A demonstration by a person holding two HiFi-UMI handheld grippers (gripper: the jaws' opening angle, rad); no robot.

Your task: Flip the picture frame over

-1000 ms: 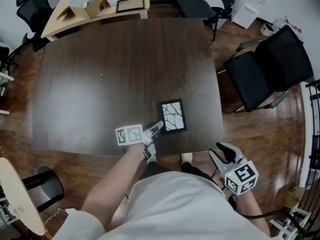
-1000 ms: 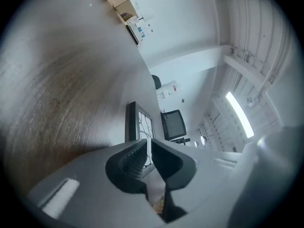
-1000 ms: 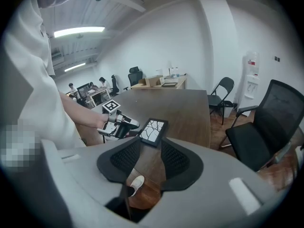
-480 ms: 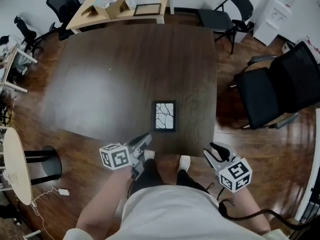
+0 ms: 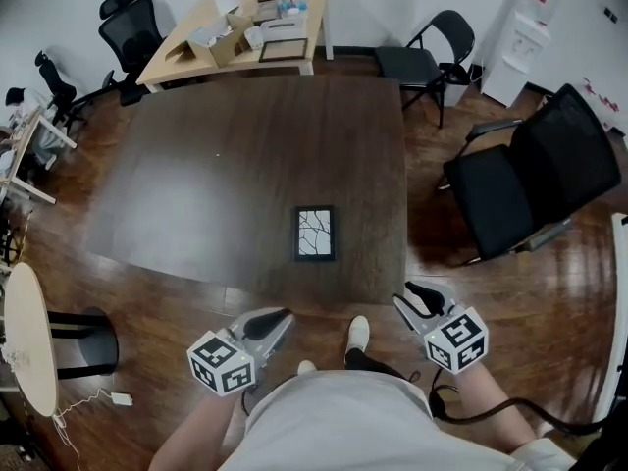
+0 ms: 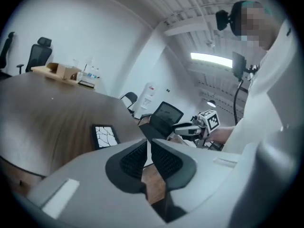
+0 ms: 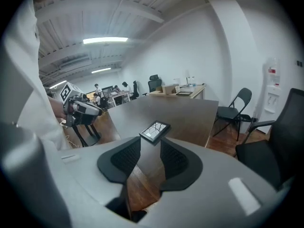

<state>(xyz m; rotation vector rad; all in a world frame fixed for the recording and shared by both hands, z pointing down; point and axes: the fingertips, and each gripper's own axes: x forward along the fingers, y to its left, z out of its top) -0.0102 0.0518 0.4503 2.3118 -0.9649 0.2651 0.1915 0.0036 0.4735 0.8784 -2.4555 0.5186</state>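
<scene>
The picture frame (image 5: 314,234) is black with a white cracked-pattern picture facing up. It lies flat on the dark wooden table (image 5: 226,165), close to the near edge. It also shows in the left gripper view (image 6: 104,136) and the right gripper view (image 7: 154,130). My left gripper (image 5: 270,320) hangs off the table over the floor, short of the frame, its jaws almost together and holding nothing. My right gripper (image 5: 417,297) is held off the table's near right corner, jaws apart and empty. Neither gripper touches the frame.
A black office chair (image 5: 530,184) stands right of the table and a folding chair (image 5: 422,62) at the far right. A light wooden desk (image 5: 235,27) with boxes sits behind. A round white table (image 5: 25,341) is at the left. The person's shoe (image 5: 358,334) is below the edge.
My left gripper has drawn back from beside the frame to over the floor near the person. The head view has backed away. The frame lies where it was.
</scene>
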